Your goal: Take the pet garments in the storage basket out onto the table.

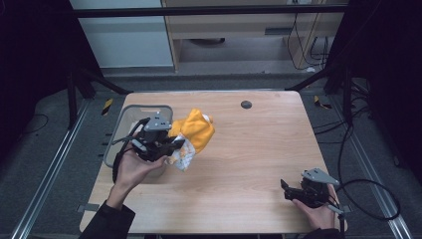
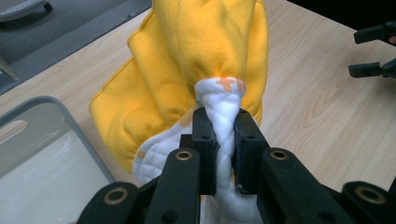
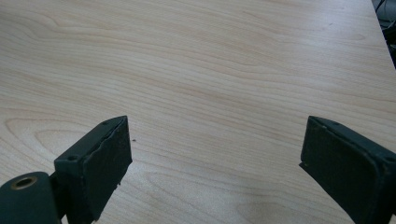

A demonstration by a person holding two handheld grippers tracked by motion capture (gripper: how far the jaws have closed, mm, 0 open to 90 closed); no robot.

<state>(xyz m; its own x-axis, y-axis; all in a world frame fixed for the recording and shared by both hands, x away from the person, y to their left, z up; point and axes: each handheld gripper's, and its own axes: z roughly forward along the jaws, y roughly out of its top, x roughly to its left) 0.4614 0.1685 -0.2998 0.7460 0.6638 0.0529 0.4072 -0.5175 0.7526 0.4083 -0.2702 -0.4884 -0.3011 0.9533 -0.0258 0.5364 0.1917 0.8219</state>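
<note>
ok, my left gripper (image 2: 225, 140) is clamped tight on a bunched white fold of the yellow cloth (image 2: 187, 60), which sits at the table's (image 1: 249, 149) left side just beside the grey bin (image 1: 119, 124), partly lifted off the wood. my right gripper (image 3: 215, 154) rests near the front right corner, jaws spread wide with nothing between them, bare wood below

cloth (image 2: 187, 60): yellow, white quilted underside with orange marks
bin (image 1: 117, 130): grey
table (image 1: 249, 149): pale wood grain
grippers: black
</note>
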